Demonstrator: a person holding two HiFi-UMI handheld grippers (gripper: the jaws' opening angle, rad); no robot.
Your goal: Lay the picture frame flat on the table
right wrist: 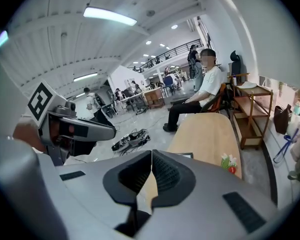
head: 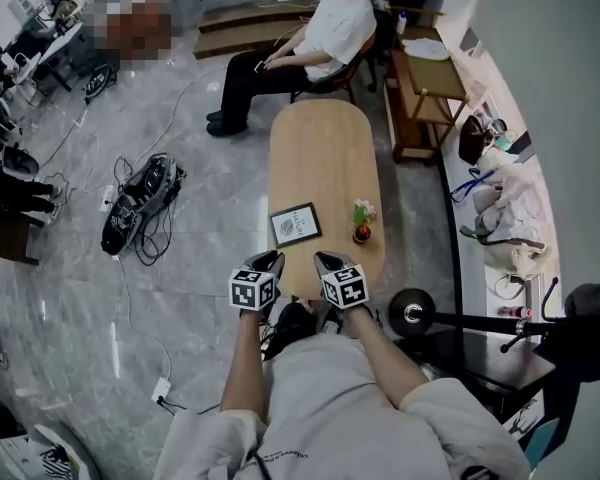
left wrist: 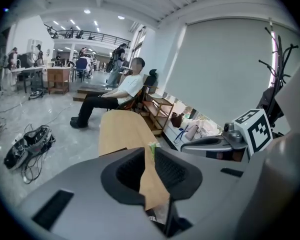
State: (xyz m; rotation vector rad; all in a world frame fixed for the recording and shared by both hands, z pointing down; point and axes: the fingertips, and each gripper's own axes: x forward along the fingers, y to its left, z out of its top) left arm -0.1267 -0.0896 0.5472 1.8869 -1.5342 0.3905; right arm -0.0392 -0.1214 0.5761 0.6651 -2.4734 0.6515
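Shows picture frame point(head: 295, 224) lying flat on table point(head: 320, 148), long side roughly 9-to-3. Sits at 1 o'clock from left gripper point(head: 270, 260), 11 o'clock from right gripper point(head: 322, 260), equally near. Left barely parted, empty; right clenched on nothing. Looks done.

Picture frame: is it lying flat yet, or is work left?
Done: the picture frame lies flat on the wooden table beside the small potted plant. In hand: nothing; the left gripper and right gripper hover empty, clear of it. Left: seemingly nothing.
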